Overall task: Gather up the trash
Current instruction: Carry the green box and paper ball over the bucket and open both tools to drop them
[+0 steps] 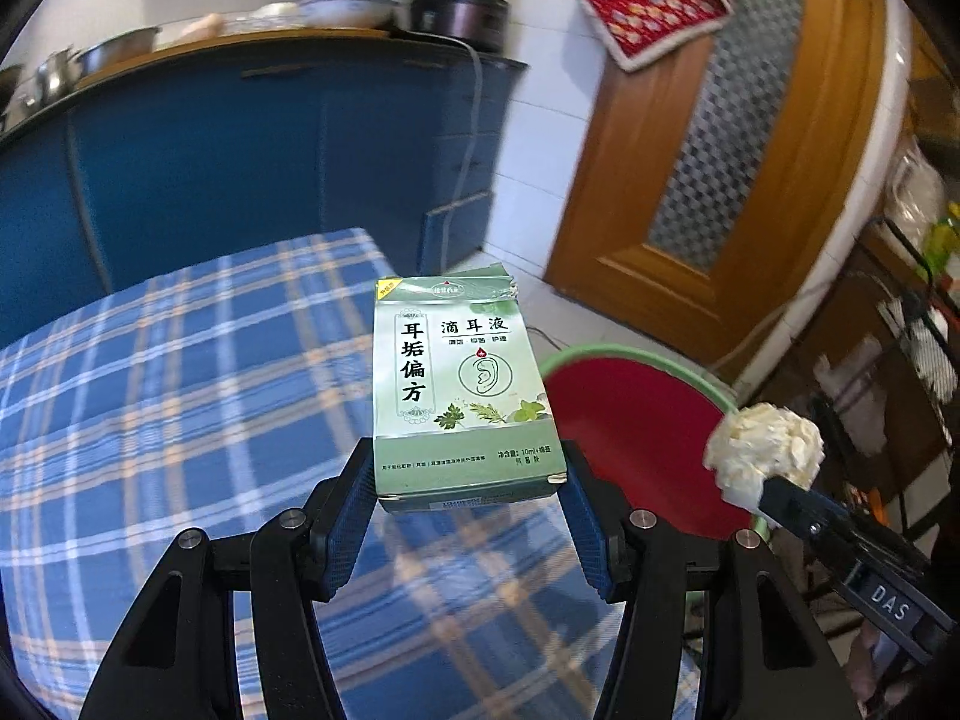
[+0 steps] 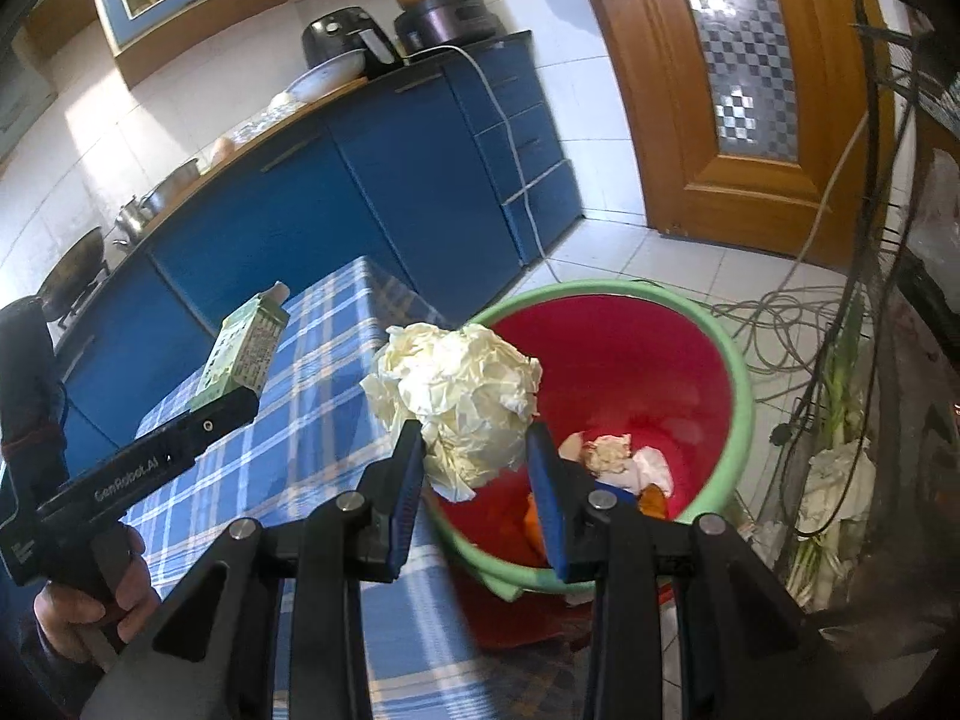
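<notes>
The left tongs (image 1: 471,498) are clamped on the lower end of a green medicine box (image 1: 465,384), which stands upright between the blue pads, held above the edge of the bench (image 1: 150,390) with its blue plaid cloth. The right tongs (image 2: 474,468) pinch a crumpled ball of pale yellow paper (image 2: 459,396), held up over the near rim of the red bin (image 2: 630,360) with a green rim. Only the left wrist view shows the front of the box, printed in Chinese: 滴耳液 across the top, 耳垢偏方 down a framed panel, an ear drawing, sprigs of herbs, and a line near the bottom that includes "10ml"; its top flap looks torn. The same view catches the paper ball (image 1: 762,450) from the side, on the tip of the right tongs (image 1: 774,489), whose body bears the letters "DAS", with the bin (image 1: 636,420) behind. Only the right wrist view looks down into the bin, where white crumpled paper and orange and blue scraps lie at the bottom. It also shows the box (image 2: 243,354) edge-on in the left tongs (image 2: 225,402), whose side reads "GenRobot.AI", and the person's left hand (image 2: 90,600) on the handle. Loose cables (image 2: 798,324) lie on the tiled floor beyond the bin.
</notes>
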Available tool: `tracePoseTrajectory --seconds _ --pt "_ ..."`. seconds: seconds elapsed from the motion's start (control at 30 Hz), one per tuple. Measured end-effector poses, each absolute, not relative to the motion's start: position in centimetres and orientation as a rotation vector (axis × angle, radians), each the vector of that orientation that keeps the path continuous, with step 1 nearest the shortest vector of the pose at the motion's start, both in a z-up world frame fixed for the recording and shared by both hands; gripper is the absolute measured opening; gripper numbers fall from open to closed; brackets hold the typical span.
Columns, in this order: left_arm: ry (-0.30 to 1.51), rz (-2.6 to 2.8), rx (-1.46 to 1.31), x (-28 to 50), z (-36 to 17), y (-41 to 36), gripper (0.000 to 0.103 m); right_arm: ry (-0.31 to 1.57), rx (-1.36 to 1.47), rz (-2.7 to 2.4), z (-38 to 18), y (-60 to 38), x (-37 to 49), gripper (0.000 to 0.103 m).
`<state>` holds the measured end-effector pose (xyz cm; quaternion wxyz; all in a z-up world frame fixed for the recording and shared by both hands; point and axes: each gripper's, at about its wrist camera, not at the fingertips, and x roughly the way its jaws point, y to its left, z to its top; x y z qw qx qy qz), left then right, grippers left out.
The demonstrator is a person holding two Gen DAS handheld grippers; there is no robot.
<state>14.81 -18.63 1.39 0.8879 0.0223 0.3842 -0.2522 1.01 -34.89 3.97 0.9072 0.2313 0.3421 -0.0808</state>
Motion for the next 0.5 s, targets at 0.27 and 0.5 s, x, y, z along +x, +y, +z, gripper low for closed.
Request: tracePoseTrajectory --seconds 0.27,0.5 --pt "0.835 -0.59 0.113 15.0 0.1 -22.2 0.06 0.737 0.485 -0.203 2.4 -36.5 1.1 0.037" --pt "0.87 -0.62 0.146 15.6 -1.3 -24.5 0.06 0.762 0.499 -0.228 1.1 -37.6 1.2 0.037"
